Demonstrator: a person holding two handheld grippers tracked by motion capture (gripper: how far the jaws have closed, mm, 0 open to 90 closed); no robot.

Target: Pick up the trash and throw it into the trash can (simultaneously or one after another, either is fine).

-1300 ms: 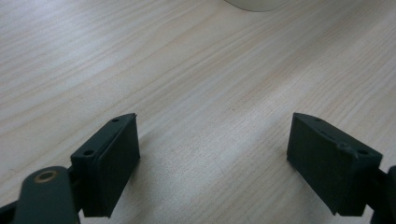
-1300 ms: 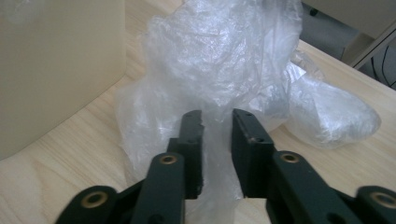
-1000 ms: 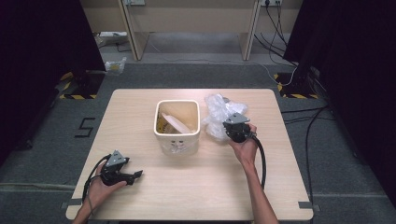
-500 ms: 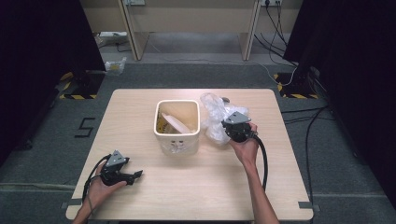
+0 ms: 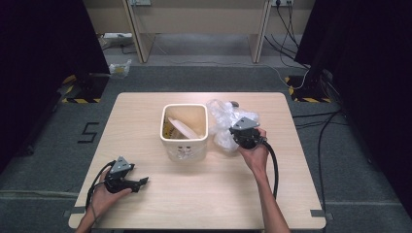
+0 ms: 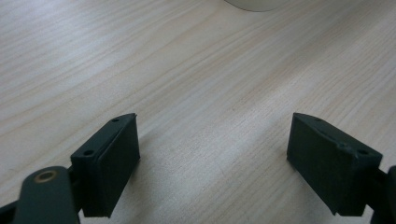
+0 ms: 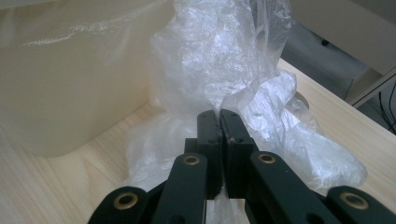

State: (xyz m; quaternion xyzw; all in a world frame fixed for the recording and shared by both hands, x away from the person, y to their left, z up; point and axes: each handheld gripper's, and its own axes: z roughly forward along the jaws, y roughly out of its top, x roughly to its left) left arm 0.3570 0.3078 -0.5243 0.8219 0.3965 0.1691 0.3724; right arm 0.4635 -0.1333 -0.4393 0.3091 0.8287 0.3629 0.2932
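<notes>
A crumpled clear plastic bag (image 5: 222,115) lies on the table just right of a cream waste bin (image 5: 185,144) that has paper scraps inside. My right gripper (image 5: 233,128) is shut on a fold of the bag (image 7: 210,60), its jaws pressed together with film pinched between them (image 7: 219,117), close beside the bin's wall (image 7: 70,88). My left gripper (image 5: 141,183) rests low at the table's front left, well away from the bin. Its jaws stand wide open (image 6: 212,144) over bare wood with nothing between them.
The light wooden table (image 5: 209,194) has free room across its front and left. The bin's base (image 6: 254,3) shows at the top of the left gripper view. Desk legs, cables and a dark floor lie beyond the far edge.
The bag's upper folds have shifted slightly while held by the right gripper, which barely moved. The left hand has stayed put.
</notes>
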